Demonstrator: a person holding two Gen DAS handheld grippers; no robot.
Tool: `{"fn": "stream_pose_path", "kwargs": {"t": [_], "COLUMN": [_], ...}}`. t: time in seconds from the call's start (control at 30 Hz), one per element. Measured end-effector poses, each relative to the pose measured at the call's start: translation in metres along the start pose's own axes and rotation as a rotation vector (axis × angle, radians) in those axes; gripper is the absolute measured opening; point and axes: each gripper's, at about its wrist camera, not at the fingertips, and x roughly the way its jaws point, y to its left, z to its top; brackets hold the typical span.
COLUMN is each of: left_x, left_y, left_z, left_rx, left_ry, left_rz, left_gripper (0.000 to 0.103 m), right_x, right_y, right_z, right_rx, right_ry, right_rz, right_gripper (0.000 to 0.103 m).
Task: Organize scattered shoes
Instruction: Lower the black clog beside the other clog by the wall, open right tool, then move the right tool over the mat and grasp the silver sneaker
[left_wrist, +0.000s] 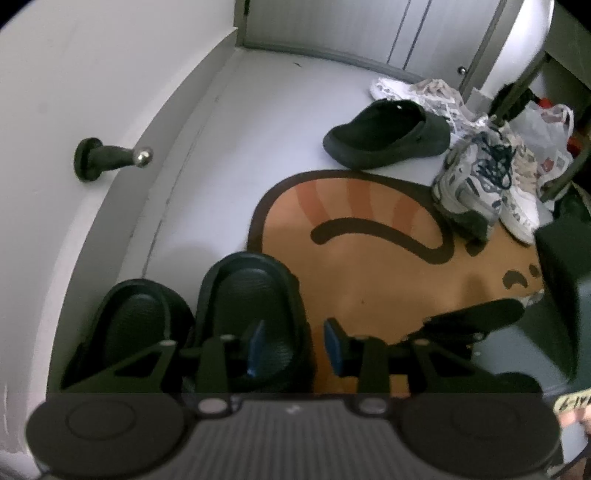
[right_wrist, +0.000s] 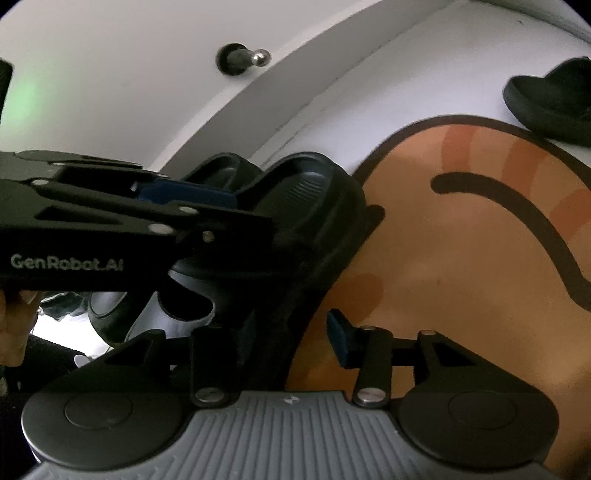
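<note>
Two black slides (left_wrist: 207, 314) are sitting paired by the wall, both grippers, left gripper (left_wrist: 295, 347) and right gripper (right_wrist: 291, 339), are hanging spread around the right slide's edge without pinching, while a clog (left_wrist: 388, 134) and sneakers (left_wrist: 480, 181) are still waiting.

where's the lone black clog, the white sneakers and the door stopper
black clog (left_wrist: 384, 142): left wrist view, on its upper.
white sneakers (left_wrist: 476, 177): left wrist view, on the laced front.
door stopper (left_wrist: 110, 157): left wrist view, on its black shaft.

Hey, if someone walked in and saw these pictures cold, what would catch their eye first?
Probably the orange cat-shaped mat on the pale floor, with a pair of black slides side by side at its left edge, under the left tongs. Farther back lies a lone black clog, with white sneakers heaped to its right.
</note>
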Motion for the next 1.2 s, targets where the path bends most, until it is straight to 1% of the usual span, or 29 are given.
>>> {"fn": "stream_pose_path", "kwargs": {"t": [0.07,0.13,0.33,0.43,0.5,0.6,0.67,0.83,0.9,0.97,1.1,1.2], "left_x": [-0.007,-0.010,-0.014,-0.019,-0.024,-0.029,-0.032,-0.037,-0.038,-0.037,-0.036,-0.036], "left_y": [0.000,-0.003,-0.012,-0.013,-0.012,-0.007,-0.003,0.005,0.006,0.006,0.005,0.005], "left_z": [0.001,0.002,0.004,0.006,0.007,0.009,0.010,0.011,0.012,0.012,0.011,0.011], "left_rx": [-0.019,-0.019,-0.019,-0.039,-0.064,-0.111,-0.142,-0.183,-0.190,-0.193,-0.192,-0.195], "left_ry": [-0.029,-0.044,-0.070,-0.095,-0.123,-0.157,-0.168,-0.194,-0.197,-0.193,-0.194,-0.198], "left_rz": [-0.009,-0.005,-0.021,-0.046,-0.078,-0.113,-0.126,-0.133,-0.139,-0.143,-0.144,-0.155], "left_gripper": [0.045,0.045,0.045,0.047,0.048,0.049,0.049,0.049,0.051,0.052,0.052,0.052], "right_x": [-0.012,-0.022,-0.059,-0.083,-0.101,-0.135,-0.156,-0.203,-0.222,-0.235,-0.249,-0.260], "right_y": [0.000,0.000,-0.006,-0.006,-0.005,-0.011,-0.012,-0.013,-0.014,-0.015,-0.010,-0.007], "right_z": [-0.004,-0.008,-0.009,-0.002,0.002,0.010,0.019,0.031,0.031,0.030,0.032,0.030], "right_rx": [0.000,-0.004,-0.014,-0.039,-0.050,-0.036,-0.041,-0.020,0.010,0.039,0.041,0.054], "right_ry": [-0.030,-0.044,-0.041,-0.031,-0.024,-0.023,-0.024,-0.065,-0.082,-0.103,-0.131,-0.155], "right_rz": [0.001,0.002,-0.047,-0.094,-0.118,-0.168,-0.214,-0.286,-0.313,-0.330,-0.360,-0.374], "right_gripper": [0.058,0.058,0.058,0.058,0.058,0.058,0.058,0.058,0.061,0.067,0.070,0.081]}}
